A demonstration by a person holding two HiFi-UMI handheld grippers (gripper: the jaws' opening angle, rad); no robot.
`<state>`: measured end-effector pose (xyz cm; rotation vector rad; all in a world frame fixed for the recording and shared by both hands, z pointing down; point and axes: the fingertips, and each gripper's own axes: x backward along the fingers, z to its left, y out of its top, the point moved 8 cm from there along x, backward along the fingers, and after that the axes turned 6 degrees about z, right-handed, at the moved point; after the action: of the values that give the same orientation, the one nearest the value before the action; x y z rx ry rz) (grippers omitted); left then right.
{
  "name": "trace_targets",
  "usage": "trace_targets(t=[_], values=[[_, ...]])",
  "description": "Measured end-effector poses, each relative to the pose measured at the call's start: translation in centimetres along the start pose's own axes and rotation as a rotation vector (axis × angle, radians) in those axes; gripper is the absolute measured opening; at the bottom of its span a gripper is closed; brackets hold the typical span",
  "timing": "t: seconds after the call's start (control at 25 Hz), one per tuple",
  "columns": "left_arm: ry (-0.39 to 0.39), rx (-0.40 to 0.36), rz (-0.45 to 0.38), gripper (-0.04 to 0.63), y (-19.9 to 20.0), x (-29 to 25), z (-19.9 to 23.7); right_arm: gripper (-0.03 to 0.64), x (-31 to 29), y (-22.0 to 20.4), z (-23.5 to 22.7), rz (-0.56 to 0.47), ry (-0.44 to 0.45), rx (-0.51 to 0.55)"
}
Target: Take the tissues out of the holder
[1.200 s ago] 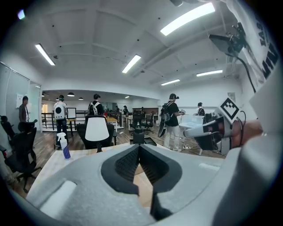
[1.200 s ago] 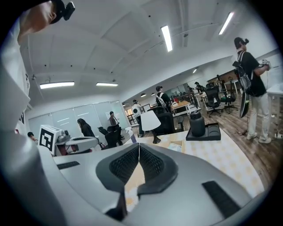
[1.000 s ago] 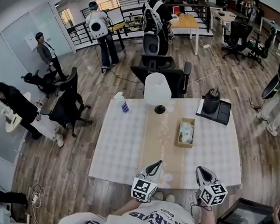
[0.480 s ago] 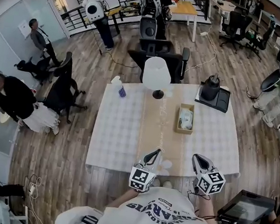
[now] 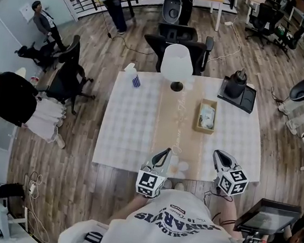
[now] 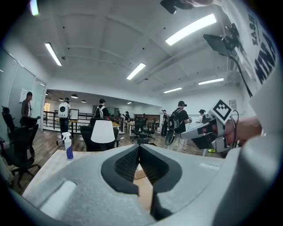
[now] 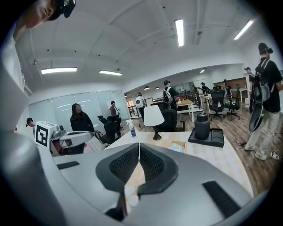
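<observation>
Tissues (image 5: 208, 117), white and crumpled, fill the shallow wooden box holder (image 5: 197, 121). Our left gripper (image 5: 164, 151) and right gripper (image 5: 218, 154) are both closed, empty. We risk lifting the light holder too.

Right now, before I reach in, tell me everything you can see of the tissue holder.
The tissue holder is a shallow, open-topped rectangular box, wood-coloured, lying flat on the table by the right edge of the tan runner, its long side pointing away from you. White tissues sit crumpled inside. Nothing else touches it.
</observation>
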<state>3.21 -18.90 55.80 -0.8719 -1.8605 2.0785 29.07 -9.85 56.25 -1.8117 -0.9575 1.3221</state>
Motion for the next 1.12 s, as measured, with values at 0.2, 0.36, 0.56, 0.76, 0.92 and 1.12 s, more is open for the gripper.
trace_targets(t=[0.2, 0.36, 0.56, 0.76, 0.92, 1.12], values=[[0.027, 0.001, -0.009, 0.006, -0.9, 0.4, 1.1, 0.011, -2.5, 2.0, -1.3, 0.046, -0.021, 0.102], [0.045, 0.001, -0.035, 0.006, -0.7, 1.3, 1.9, 0.011, -5.2, 3.0, -2.4, 0.112, -0.062, 0.232], [0.095, 0.043, -0.033, 0.006, -1.4, 2.3, 3.0, 0.097, -9.6, 3.0, -4.4, 0.243, -0.064, 0.403], [0.138, 0.042, -0.017, 0.006, -2.3, 3.1, 4.2, 0.165, -14.4, 1.5, -7.0, 0.378, -0.106, 0.586], [0.177, 0.061, -0.012, 0.006, -2.1, 3.6, 4.7, 0.205, -18.3, 0.1, -9.1, 0.495, -0.138, 0.726], [0.194, 0.067, -0.015, 0.006, -1.8, 3.5, 4.6, 0.262, -23.4, -1.4, -11.9, 0.580, -0.163, 0.870]])
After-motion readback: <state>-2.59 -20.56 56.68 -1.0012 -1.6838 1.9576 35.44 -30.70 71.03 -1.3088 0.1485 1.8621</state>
